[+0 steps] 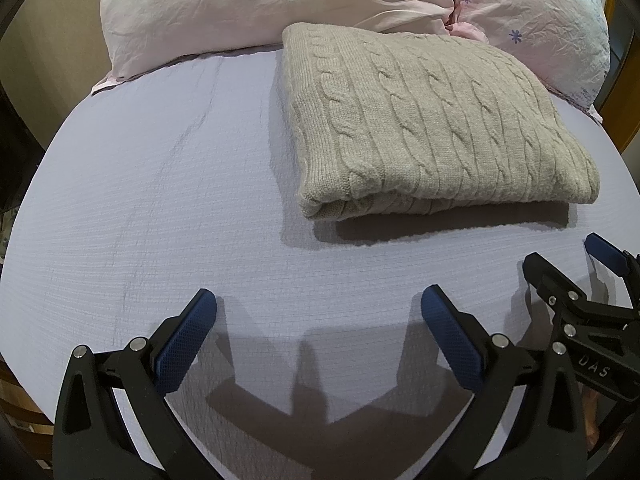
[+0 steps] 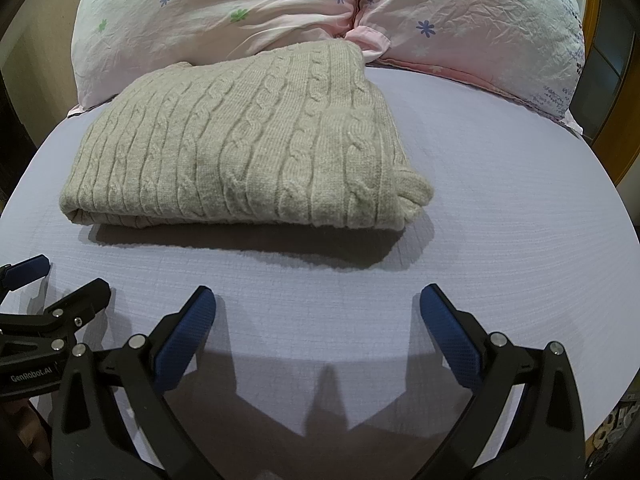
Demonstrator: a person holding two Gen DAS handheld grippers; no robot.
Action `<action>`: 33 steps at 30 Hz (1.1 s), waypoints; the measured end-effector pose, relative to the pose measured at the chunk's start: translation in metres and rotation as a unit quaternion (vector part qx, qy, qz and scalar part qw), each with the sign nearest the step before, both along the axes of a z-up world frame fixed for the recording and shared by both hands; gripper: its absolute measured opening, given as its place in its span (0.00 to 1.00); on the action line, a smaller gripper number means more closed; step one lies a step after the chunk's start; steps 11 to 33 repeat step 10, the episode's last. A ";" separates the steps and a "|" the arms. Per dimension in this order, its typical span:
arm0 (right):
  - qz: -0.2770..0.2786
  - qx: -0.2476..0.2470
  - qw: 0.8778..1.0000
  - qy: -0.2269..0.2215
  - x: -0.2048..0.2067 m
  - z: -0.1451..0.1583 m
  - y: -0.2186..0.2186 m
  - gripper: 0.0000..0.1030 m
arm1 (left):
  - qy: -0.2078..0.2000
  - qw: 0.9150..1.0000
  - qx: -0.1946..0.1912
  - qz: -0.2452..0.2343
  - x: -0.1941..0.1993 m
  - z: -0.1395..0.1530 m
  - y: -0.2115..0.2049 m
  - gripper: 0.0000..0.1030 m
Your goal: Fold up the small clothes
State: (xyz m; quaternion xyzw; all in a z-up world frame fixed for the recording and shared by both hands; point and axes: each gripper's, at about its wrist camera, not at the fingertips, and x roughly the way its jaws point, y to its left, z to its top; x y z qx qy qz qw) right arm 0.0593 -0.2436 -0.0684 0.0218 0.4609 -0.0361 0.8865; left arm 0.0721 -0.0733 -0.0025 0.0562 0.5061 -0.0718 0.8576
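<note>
A beige cable-knit sweater (image 1: pixel 432 120) lies folded in a thick rectangle on the lilac bed sheet (image 1: pixel 160 208), its far edge against the pillows. It also shows in the right wrist view (image 2: pixel 248 144). My left gripper (image 1: pixel 318 304) is open and empty, hovering over the sheet in front of the sweater's left end. My right gripper (image 2: pixel 318 304) is open and empty, in front of the sweater's right end. The right gripper (image 1: pixel 560 260) shows at the right edge of the left wrist view, and the left gripper (image 2: pixel 68 276) at the left edge of the right wrist view.
Two pink floral pillows (image 1: pixel 240 12) (image 2: pixel 480 20) lie along the head of the bed behind the sweater. A wooden frame (image 2: pixel 604 120) edges the bed on the right. Bare sheet (image 2: pixel 500 200) lies right of the sweater.
</note>
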 end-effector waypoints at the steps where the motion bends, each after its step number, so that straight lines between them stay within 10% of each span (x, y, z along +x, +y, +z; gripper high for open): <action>1: 0.000 0.000 1.000 0.000 0.000 0.000 0.000 0.98 | 0.000 1.000 0.000 0.000 0.000 0.000 0.000 0.99; 33: 0.000 0.000 1.000 0.001 0.000 0.000 0.000 0.98 | 0.002 1.000 0.001 -0.004 0.001 0.001 0.002 0.99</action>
